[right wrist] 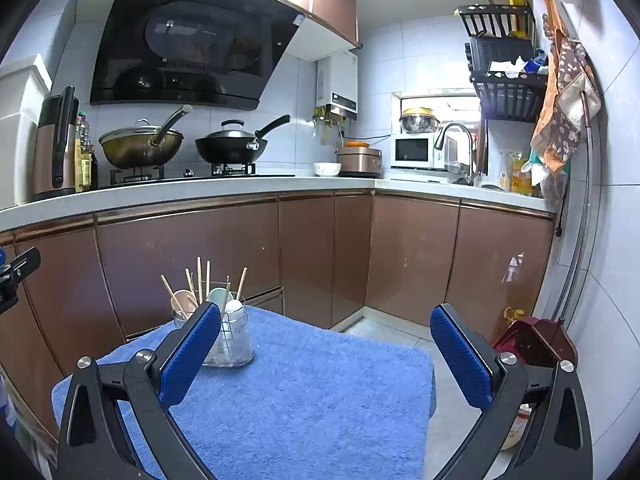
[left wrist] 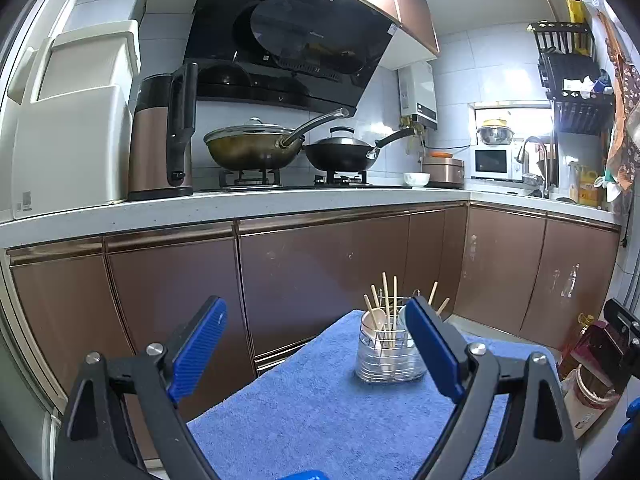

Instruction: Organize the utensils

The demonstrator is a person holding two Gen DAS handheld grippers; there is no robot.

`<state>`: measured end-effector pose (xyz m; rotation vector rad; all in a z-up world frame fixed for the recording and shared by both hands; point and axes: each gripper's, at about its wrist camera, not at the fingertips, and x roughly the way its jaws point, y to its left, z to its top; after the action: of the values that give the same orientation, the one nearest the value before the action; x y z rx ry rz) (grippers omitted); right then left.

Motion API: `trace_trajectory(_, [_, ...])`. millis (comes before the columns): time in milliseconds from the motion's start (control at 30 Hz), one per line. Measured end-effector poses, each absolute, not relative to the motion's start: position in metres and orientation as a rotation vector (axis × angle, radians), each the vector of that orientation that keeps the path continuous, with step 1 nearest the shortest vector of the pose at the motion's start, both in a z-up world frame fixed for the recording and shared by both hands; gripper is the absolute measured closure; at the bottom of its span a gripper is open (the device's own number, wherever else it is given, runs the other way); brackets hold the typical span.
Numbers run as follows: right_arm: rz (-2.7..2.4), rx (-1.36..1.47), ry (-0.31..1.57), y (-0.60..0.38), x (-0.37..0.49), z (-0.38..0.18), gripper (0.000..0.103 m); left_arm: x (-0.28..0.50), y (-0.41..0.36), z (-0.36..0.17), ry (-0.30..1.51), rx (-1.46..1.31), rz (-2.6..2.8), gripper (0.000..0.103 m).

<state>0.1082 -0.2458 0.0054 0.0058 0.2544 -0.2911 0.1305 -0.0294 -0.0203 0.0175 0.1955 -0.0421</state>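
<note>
While the left gripper [left wrist: 316,344] is hanging wide open and empty in the left wrist view, the utensil holder [left wrist: 390,354] is standing upright on the blue towel [left wrist: 320,412], ahead and slightly right, partly behind the right finger. Chopsticks [left wrist: 386,300] are pointing near-vertical; six or so are showing, plus one spoon [left wrist: 376,316].

Right wrist view: the right gripper [right wrist: 326,344] is likewise gaping, nothing between its fingers. The holder [right wrist: 236,340] is sitting ahead-left, partly behind the left finger. Chopsticks [right wrist: 199,280] are counting about six, spoons [right wrist: 183,300] three. Neither hand is looking clearly nearer; towel otherwise bare, so sorting is appearing largely done.
</note>
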Motion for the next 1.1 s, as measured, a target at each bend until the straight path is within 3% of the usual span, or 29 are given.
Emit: trace_trajectory(1100, [-0.346, -0.054, 0.228, -0.237, 0.088, 0.018, 0.0, 0.116, -0.03, -0.021, 0.17, 0.028, -0.057, 0.012])
